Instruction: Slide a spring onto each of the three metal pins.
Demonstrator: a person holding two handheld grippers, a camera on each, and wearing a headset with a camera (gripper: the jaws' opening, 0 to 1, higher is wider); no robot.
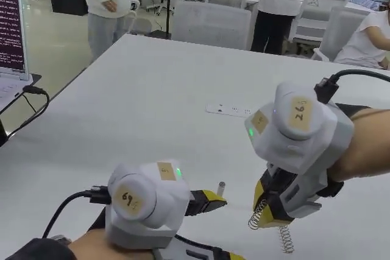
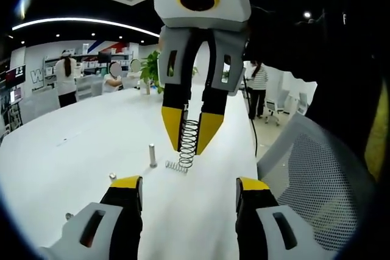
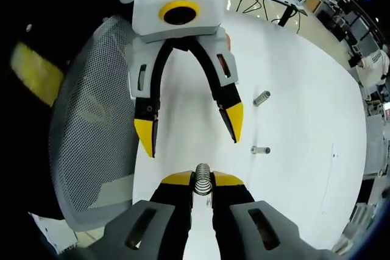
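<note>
- two fingers of the right gripper (image 3: 204, 179) are pinched across the coils of a spring (image 3: 203, 188), and its free end pokes out past the tips.
- and the left gripper (image 2: 189, 183)?
- spread wide, nothing between its fingers. its tips point at the right one's tips, close by.
- where's the pin (image 2: 152, 154)?
- upright, just beside the spring's hanging end, off to one side of both pairs of tips. a second pin (image 2: 113, 176) stands further from the right tips and nearer the left ones. both look bare to me.
- so how should this go on cleanly?
- i'd bring the open end directly over the pin top and turn the spring until its axis lines up with the pin, then lower it straight. a slanted spring will likely catch a coil on the pin's edge.
- anything in the way?
- a second spring (image 2: 177, 167) lies on the table (image 2: 73, 150) just under the held one, near enough to snag. the open left fingers could steady the free end. i'd only let go once several coils are over the pin.
</note>
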